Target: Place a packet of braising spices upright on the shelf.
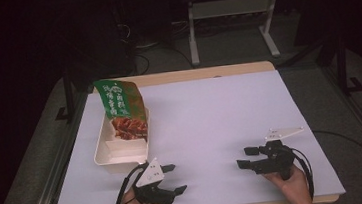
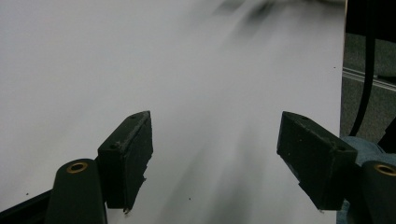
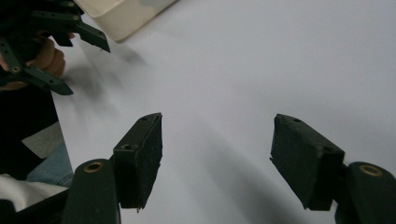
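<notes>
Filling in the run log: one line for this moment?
left gripper: open, empty, near tray | right gripper: open, empty | green packet: leaning in white tray | table

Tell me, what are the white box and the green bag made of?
The white box looks like thin moulded plastic or foam: matte, cream-white, with rounded corners and inner dividers. Which of the two, the pictures leave open. The green bag looks like glossy printed plastic film: it crinkles, catches light and carries a food picture.

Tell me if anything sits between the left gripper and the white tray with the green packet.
Nothing visible does. The left gripper is open, just short of the white tray holding the green packet, with bare table cover between them.
</notes>
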### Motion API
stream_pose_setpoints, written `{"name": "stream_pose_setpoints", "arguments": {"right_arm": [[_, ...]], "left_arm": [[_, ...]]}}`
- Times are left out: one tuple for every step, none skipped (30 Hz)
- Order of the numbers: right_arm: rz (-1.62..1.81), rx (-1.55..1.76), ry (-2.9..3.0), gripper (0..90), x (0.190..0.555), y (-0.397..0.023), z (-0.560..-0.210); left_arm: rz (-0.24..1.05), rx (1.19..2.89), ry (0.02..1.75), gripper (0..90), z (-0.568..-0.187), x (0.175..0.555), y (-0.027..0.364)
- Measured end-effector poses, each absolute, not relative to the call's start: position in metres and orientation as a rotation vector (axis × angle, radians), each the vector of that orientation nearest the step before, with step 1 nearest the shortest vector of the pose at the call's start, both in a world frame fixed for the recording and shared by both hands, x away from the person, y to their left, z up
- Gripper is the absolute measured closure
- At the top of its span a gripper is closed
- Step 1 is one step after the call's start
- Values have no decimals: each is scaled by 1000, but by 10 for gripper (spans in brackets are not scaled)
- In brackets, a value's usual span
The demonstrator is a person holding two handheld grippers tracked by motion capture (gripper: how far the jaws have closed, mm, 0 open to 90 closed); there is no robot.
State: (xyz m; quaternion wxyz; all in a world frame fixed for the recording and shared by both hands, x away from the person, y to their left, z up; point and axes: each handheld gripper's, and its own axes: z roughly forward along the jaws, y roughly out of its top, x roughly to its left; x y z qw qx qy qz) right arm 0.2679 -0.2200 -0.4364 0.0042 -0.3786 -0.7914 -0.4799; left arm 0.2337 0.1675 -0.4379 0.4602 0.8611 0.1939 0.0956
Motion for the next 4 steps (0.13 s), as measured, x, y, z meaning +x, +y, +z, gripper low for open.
{"name": "stream_pose_setpoints", "arguments": {"right_arm": [[-1496, -1192, -2488, 329, 268, -221, -436], [-1506, -1206, -2483, 327, 267, -223, -436], [-1514, -1214, -2475, 326, 267, -224, -436], [-1524, -1219, -2468, 325, 267, -225, -436]], "left_arm": [[234, 2119, 479, 260, -438, 233, 168], [232, 2118, 479, 260, -438, 233, 168], [233, 2117, 477, 260, -438, 233, 169], [233, 2117, 477, 259, -438, 233, 169]]}}
